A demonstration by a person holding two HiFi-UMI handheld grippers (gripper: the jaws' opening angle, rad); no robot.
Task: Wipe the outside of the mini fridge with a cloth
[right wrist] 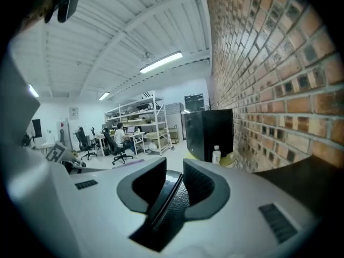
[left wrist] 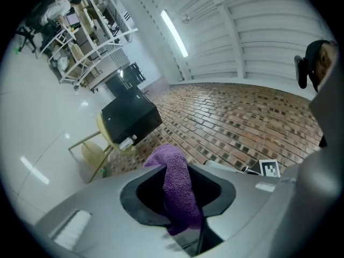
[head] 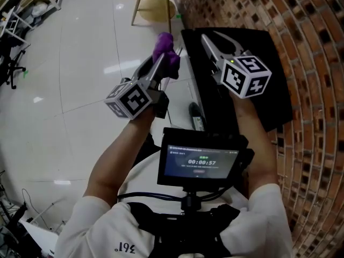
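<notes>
The black mini fridge (head: 252,42) stands against the brick wall, and I look down on its top. My left gripper (head: 163,61) hangs left of the fridge's front edge, shut on a purple cloth (head: 167,47). In the left gripper view the cloth (left wrist: 180,190) drapes down between the jaws of the left gripper (left wrist: 177,198). My right gripper (head: 210,36) reaches over the far left part of the fridge top. In the right gripper view a black fridge edge (right wrist: 172,208) runs through the narrow gap of the right gripper (right wrist: 174,184); whether the pads press on it does not show.
The brick wall (head: 317,90) runs close along the fridge's right side. White tiled floor (head: 80,63) spreads to the left. A yellow stool (head: 150,7) carrying a black box (left wrist: 131,117) and a bottle (right wrist: 216,155) stands beyond the fridge. Shelves and seated people (right wrist: 119,138) are far off.
</notes>
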